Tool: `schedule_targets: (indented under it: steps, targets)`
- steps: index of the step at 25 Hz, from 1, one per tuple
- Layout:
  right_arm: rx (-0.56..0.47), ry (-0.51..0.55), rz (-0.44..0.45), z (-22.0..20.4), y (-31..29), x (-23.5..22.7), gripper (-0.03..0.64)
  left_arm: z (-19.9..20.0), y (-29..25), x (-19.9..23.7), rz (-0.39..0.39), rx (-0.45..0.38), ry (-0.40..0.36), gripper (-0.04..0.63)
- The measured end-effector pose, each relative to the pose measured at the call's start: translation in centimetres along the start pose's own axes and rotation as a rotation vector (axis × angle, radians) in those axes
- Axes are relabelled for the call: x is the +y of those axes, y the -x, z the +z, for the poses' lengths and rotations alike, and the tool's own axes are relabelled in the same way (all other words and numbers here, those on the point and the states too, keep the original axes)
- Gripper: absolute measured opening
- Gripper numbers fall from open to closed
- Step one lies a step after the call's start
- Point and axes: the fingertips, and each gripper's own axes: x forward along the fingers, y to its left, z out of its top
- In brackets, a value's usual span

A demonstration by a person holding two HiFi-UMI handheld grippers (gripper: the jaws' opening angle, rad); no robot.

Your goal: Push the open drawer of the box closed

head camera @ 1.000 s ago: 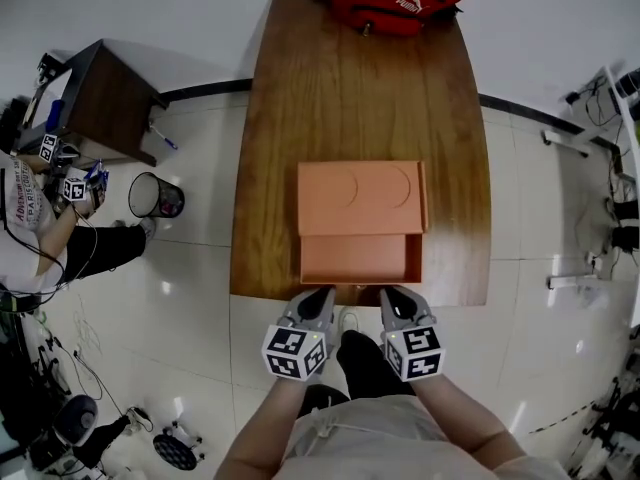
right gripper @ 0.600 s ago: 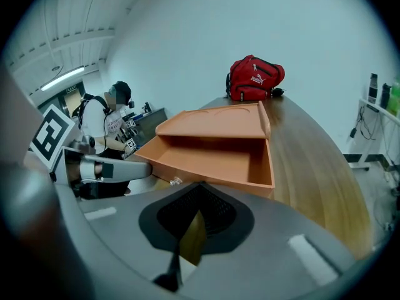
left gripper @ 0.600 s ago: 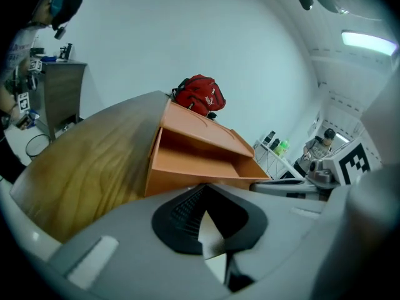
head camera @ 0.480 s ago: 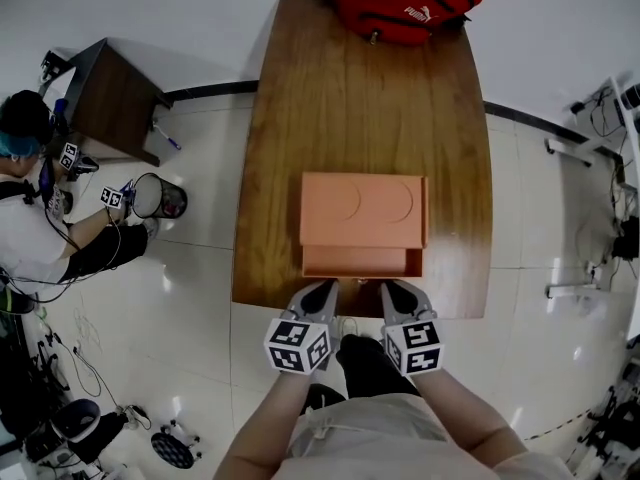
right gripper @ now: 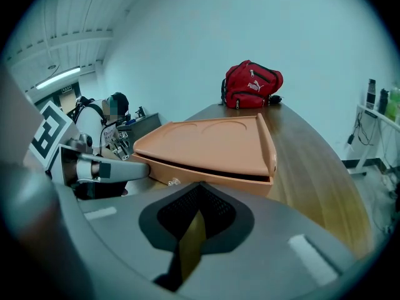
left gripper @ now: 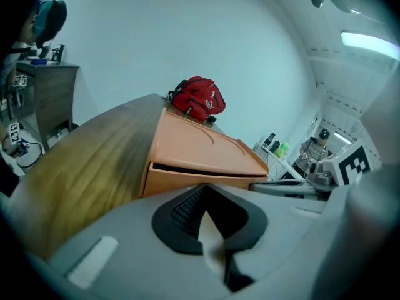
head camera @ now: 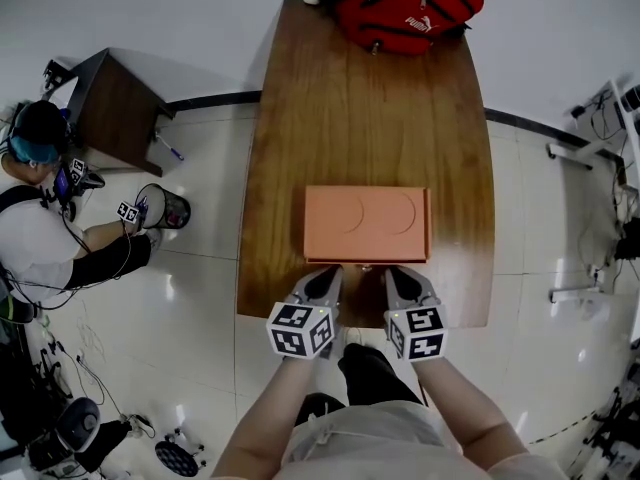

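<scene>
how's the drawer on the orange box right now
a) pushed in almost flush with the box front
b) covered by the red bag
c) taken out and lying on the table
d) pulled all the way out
A: in the head view the box shows no tray sticking out, and in the left gripper view the drawer sits in under the top with only a thin dark gap.
</scene>
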Motion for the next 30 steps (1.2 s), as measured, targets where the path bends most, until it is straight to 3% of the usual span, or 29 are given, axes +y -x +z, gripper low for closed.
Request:
schedule_targets:
  steps: [9, 13, 18, 21, 26, 30]
  targets:
    - [-0.008, 0.002, -0.019, 1.5, -0.3, 0.1, 0.003, 1.9, 0.0, 0.4, -0.012, -0.023, -0.01, 0.006]
    - [-0.055, 0.024, -0.021, 2.2, 1.6, 1.2, 0.003, 2.8, 2.0, -0.8, -0.024, -0.07, -0.085, 0.006]
    - [-0.225, 0.109, 0.004, 5.8, 6.8, 4.6, 0.003, 6.2, 7.5, -5.1, -0.082, -0.214, -0.284, 0.006]
    - [-0.277, 0.15, -0.01, 7.4, 10.9, 6.8, 0.003, 7.2, 11.7, -7.7, -0.113, -0.304, -0.36, 0.006]
    - [-0.333, 0.164, -0.05, 5.7, 17.2, 10.6, 0.003, 5.0, 19.4, -10.1, -0.132, -0.384, -0.38, 0.006]
    - [-0.437, 0.167, -0.071, 2.8, 22.3, 14.0, 0.002, 1.7, 26.1, -11.3, -0.135, -0.413, -0.376, 0.006]
